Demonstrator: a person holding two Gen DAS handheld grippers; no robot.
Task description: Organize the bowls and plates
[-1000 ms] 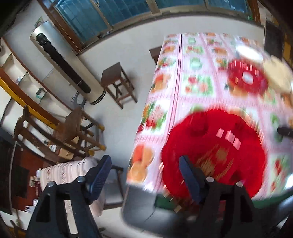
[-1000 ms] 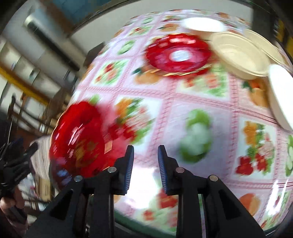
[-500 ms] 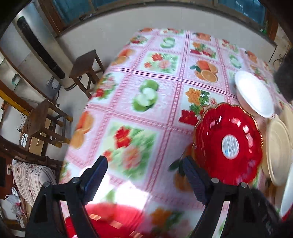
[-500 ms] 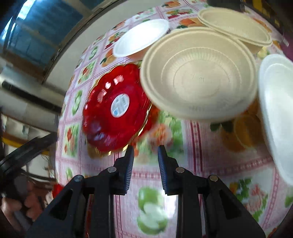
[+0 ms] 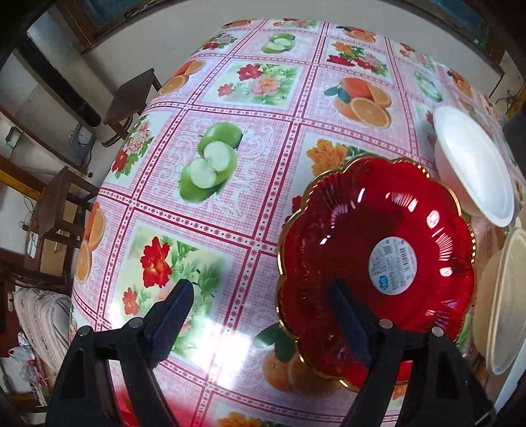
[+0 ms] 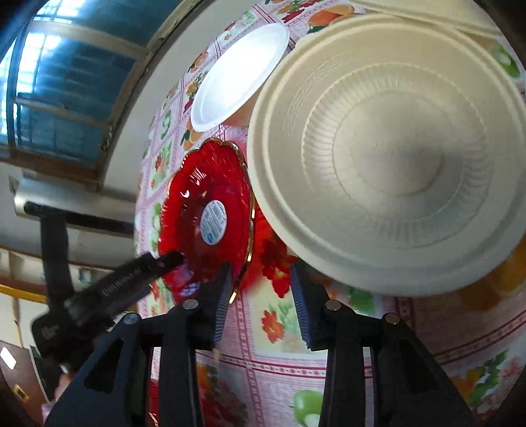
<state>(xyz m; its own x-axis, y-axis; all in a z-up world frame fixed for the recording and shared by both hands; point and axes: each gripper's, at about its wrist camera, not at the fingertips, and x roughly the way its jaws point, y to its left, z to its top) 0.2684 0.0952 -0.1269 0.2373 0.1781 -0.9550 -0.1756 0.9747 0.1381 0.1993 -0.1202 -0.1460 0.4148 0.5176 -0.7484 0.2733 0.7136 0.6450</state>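
Closer now, red plate [image 5: 378, 249] crowded by cream bowl [image 6: 388, 147].

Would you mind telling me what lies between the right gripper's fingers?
Only bare flowered tablecloth, seen in the right wrist view; the opening right gripper sits between the red plate and cream bowl.

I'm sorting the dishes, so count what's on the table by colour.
Red: 2, red plate and a red sliver at the bottom.
White: 1, white bowl.
Cream: 2, big cream bowl and cream rim behind it.
Total: 5.
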